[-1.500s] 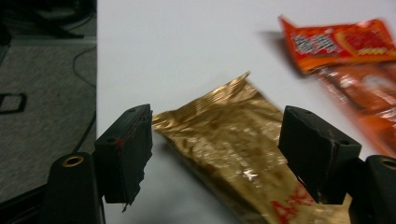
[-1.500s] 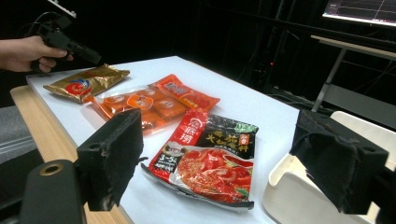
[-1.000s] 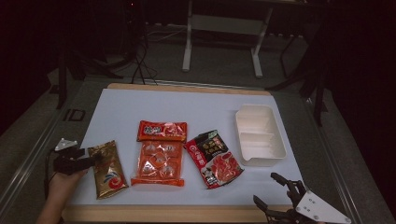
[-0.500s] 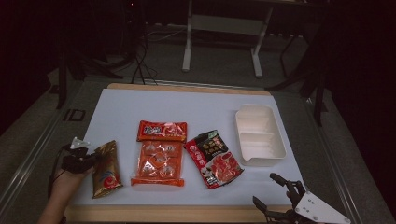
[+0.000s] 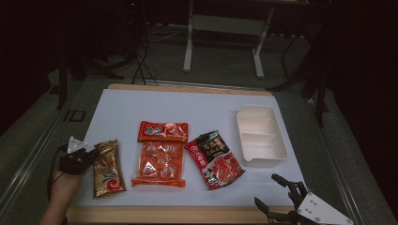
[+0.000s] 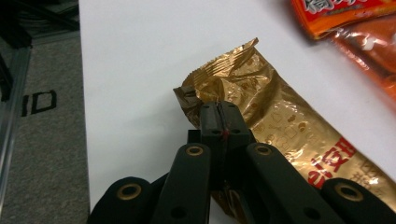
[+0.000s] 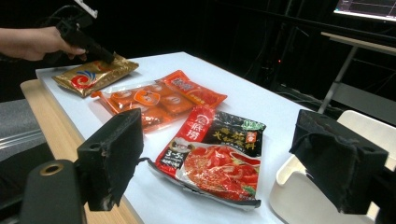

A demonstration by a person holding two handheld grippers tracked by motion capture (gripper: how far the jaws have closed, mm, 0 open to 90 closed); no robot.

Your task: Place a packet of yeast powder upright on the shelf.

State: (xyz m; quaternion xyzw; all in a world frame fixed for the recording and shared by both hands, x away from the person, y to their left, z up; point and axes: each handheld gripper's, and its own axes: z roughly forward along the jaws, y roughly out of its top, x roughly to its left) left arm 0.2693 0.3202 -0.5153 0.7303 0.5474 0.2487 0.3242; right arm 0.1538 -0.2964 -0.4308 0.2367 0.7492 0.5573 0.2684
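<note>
While my left gripper [image 6: 218, 122] is clamped on the top corner of the gold pack [image 5: 107, 168], the jaws having just closed on the foil, the pack sits at the left edge of the white mat [image 5: 197, 112], mostly flat, gripped end crinkled.

Risks, my read: the bite is only on the thin sealed edge, near one corner. On a lift the foil could slide out of the pads, or the pack could swing and twist under that off-centre hold. A low drag to the right could snag the orange pack [image 5: 159, 153] just beside it. Squeezing a seam could also tear it.

Left hand [image 5: 63, 185]: comes in from the bottom left, off the mat edge, gripper reaching level across to the pack, grey plate on top. Seen from the right gripper view, that hand [image 7: 32, 42] is angled down onto the gold pack [image 7: 93, 73].

Middle: orange pack, then red-black pack [image 5: 215, 159], both flat, untouched. White tray [image 5: 260, 135] at right, empty, likely the drop spot, well apart from the gold pack, so a long carry with a weak grip.

Right gripper [image 5: 281, 199]: low at the bottom right by the table edge, jaws spread wide, holding nothing, pointed toward the red-black pack [image 7: 212, 154] and the tray [image 7: 299, 191].
</note>
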